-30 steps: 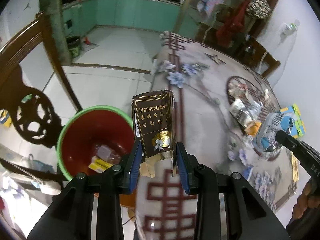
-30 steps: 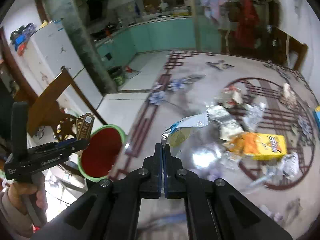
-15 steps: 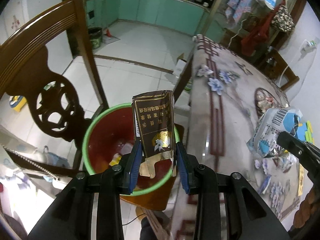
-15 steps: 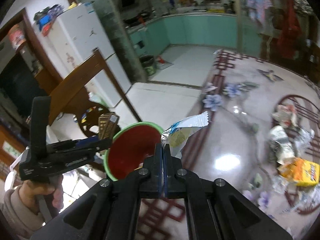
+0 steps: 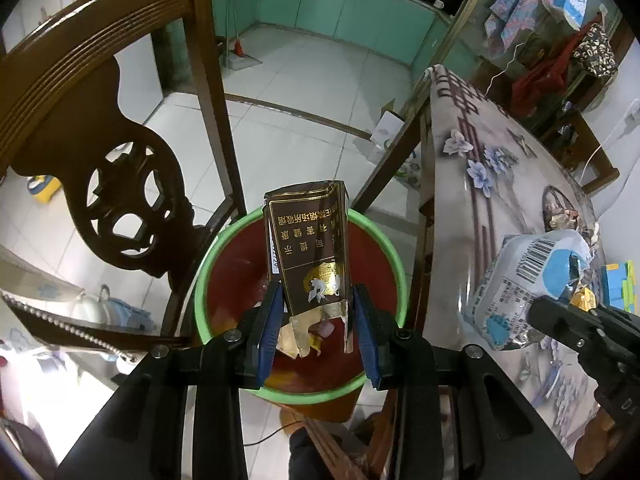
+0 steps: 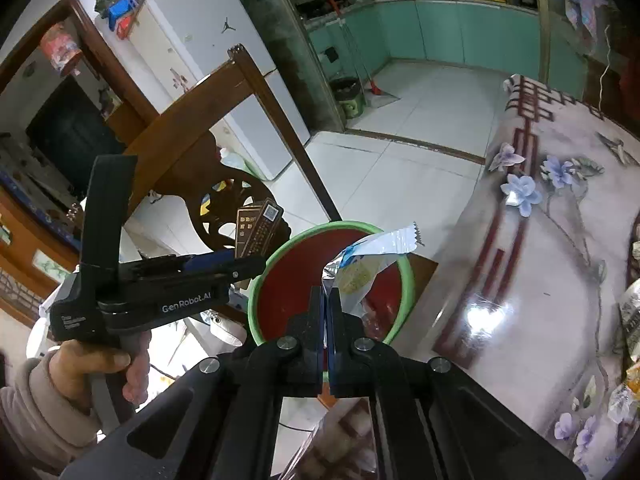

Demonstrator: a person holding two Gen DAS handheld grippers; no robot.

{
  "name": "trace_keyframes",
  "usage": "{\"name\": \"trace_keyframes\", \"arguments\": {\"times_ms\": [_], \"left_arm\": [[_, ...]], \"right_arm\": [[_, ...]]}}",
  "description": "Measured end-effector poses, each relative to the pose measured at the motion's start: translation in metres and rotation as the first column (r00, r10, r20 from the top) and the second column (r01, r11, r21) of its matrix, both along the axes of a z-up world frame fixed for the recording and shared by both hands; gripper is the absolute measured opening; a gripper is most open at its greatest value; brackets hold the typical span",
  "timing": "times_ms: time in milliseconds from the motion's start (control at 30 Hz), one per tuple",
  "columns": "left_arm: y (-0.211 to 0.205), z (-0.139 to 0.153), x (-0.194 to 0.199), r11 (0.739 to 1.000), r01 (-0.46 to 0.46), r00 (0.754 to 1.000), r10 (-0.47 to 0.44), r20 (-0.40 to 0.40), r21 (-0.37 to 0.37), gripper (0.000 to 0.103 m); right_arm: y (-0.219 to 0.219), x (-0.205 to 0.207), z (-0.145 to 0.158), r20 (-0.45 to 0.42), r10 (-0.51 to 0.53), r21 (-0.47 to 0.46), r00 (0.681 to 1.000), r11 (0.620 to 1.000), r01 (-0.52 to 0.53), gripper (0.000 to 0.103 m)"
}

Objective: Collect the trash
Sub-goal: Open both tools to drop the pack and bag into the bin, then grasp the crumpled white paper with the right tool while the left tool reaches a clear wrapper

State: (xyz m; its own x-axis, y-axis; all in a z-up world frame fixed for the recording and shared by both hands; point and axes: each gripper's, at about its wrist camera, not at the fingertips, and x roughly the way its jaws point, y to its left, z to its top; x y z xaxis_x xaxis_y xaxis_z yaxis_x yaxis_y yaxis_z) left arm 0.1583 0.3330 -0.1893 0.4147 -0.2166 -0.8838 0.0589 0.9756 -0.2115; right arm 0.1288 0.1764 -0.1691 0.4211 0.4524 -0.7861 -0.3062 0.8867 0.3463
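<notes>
My left gripper is shut on a torn brown cigarette pack with gold print and holds it upright over the red bin with a green rim. The bin has a few scraps at its bottom. My right gripper is shut on a silver and blue foil wrapper, over the bin at its table side. In the left wrist view the wrapper and right gripper show at the right. In the right wrist view the left gripper with the pack is at the bin's left edge.
A carved dark wooden chair stands left of the bin. The patterned table lies to the right, its edge beside the bin, with more trash at its far side. White tiled floor stretches toward teal kitchen cabinets.
Both grippers have swung left from over the table to over the bin, carrying the cigarette pack and the foil wrapper. The bin now sits under both.
</notes>
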Motion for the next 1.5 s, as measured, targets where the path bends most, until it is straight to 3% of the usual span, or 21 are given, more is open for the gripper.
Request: {"name": "trace_keyframes", "arguments": {"times_ms": [600, 633, 733, 833, 867, 933, 1233, 1367, 1500], "left_arm": [[0.006, 0.005, 0.011, 1.000, -0.006, 0.999, 0.006, 0.034, 0.001, 0.038], [0.006, 0.006, 0.011, 1.000, -0.012, 0.999, 0.012, 0.038, 0.001, 0.042], [0.008, 0.012, 0.010, 1.000, -0.029, 0.998, 0.029, 0.058, -0.005, 0.062], [0.007, 0.018, 0.008, 1.000, -0.029, 0.997, 0.028, 0.076, 0.008, 0.064], [0.007, 0.019, 0.007, 1.000, -0.028, 0.996, 0.027, 0.081, 0.012, 0.064], [0.005, 0.023, 0.005, 1.000, -0.026, 0.996, 0.025, 0.091, 0.013, 0.065], [-0.013, 0.036, -0.009, 1.000, -0.005, 0.992, 0.002, 0.129, 0.019, 0.073], [-0.032, 0.033, -0.017, 0.999, 0.032, 0.993, -0.034, 0.112, 0.024, 0.074], [-0.062, 0.034, -0.028, 0.996, 0.089, 0.990, -0.091, 0.106, 0.024, 0.074]], "right_arm": [[0.006, 0.017, -0.018, -0.055, -0.015, 0.036, 0.998, 0.999, 0.017, 0.001], [0.006, 0.017, -0.018, -0.050, -0.014, 0.037, 0.999, 0.999, 0.016, 0.001], [0.007, 0.018, -0.020, -0.055, -0.013, 0.042, 0.998, 0.999, 0.015, 0.010], [0.004, 0.017, -0.020, -0.050, -0.033, 0.046, 0.998, 0.998, 0.036, 0.027], [0.002, 0.017, -0.019, -0.050, -0.043, 0.048, 0.998, 0.998, 0.045, 0.043], [0.000, 0.015, -0.018, -0.049, -0.055, 0.046, 0.997, 0.997, 0.057, 0.054], [-0.050, -0.022, 0.009, -0.006, -0.172, 0.056, 0.985, 0.984, 0.172, 0.054], [-0.091, -0.052, 0.015, 0.014, -0.240, -0.038, 0.971, 0.970, 0.241, 0.054], [-0.142, -0.086, 0.022, 0.059, -0.221, -0.268, 0.974, 0.936, 0.228, 0.055]]}}
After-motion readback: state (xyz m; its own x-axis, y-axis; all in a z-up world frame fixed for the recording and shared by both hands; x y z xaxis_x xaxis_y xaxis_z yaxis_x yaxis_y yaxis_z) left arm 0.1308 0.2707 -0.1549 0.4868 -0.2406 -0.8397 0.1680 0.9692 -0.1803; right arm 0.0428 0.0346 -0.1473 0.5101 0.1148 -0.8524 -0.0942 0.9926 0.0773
